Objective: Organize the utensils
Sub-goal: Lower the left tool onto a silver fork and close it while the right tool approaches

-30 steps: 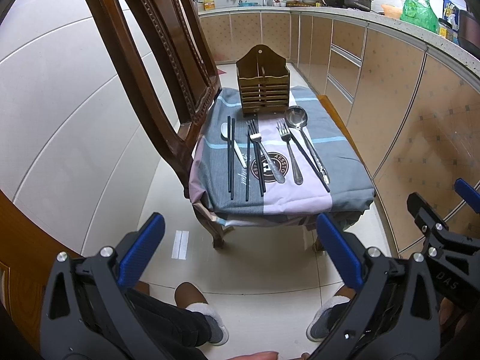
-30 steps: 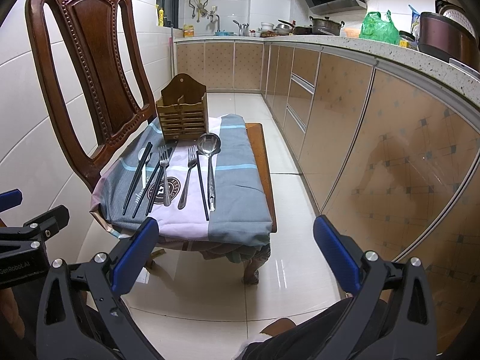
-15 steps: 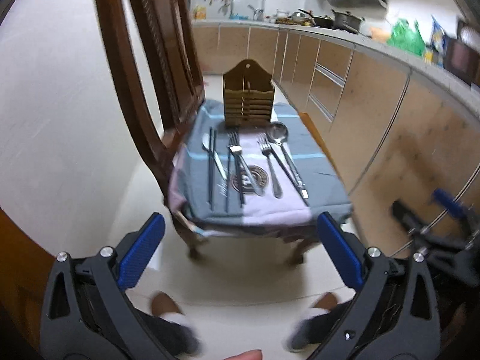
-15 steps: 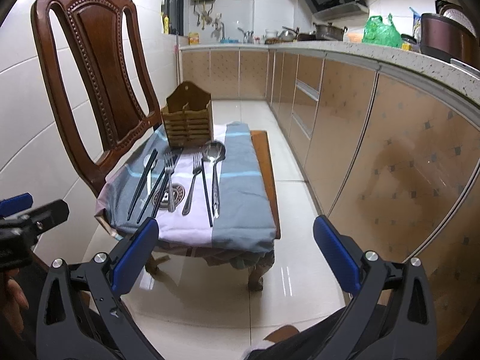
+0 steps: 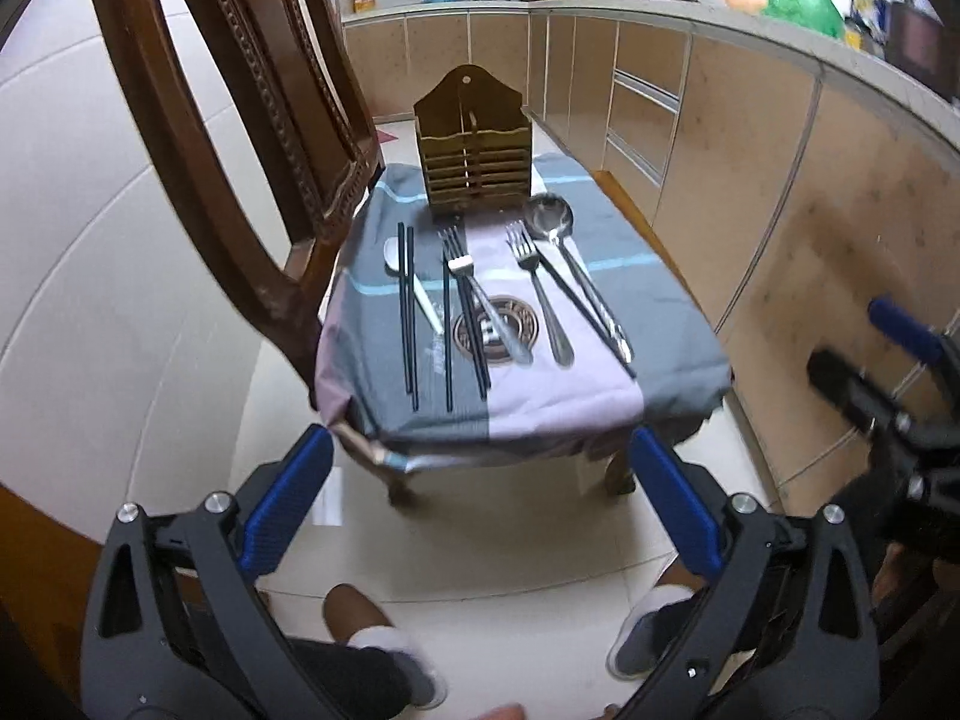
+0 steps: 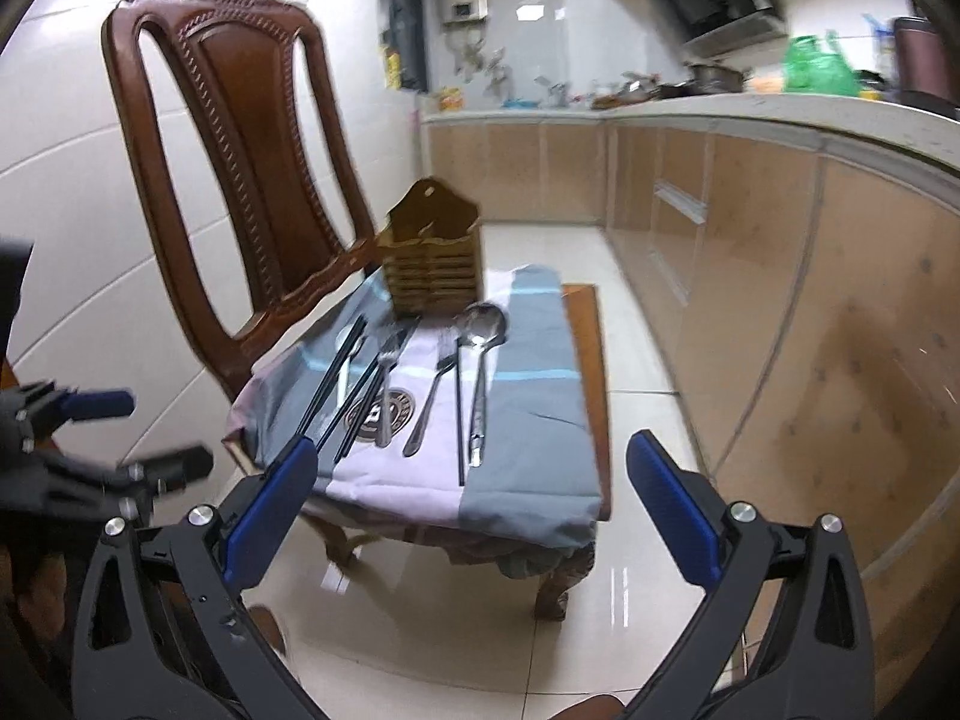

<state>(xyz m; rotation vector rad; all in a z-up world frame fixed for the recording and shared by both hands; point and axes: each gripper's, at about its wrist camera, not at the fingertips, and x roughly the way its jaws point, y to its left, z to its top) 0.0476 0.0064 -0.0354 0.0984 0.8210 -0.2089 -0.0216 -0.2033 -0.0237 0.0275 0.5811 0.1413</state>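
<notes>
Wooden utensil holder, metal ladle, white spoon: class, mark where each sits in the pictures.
wooden utensil holder (image 5: 476, 171), left wrist view, slatted front face.
metal ladle (image 5: 548, 217), left wrist view, bowl.
white spoon (image 5: 391, 255), left wrist view, bowl, left of the chopsticks.

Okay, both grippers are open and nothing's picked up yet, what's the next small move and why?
Probably bring the right hand-held gripper forward over the large spoon. It lies nearest that side of the cloth, and the wooden holder stands just behind its bowl. Both grippers hang short of the chair seat, holding nothing.
</notes>
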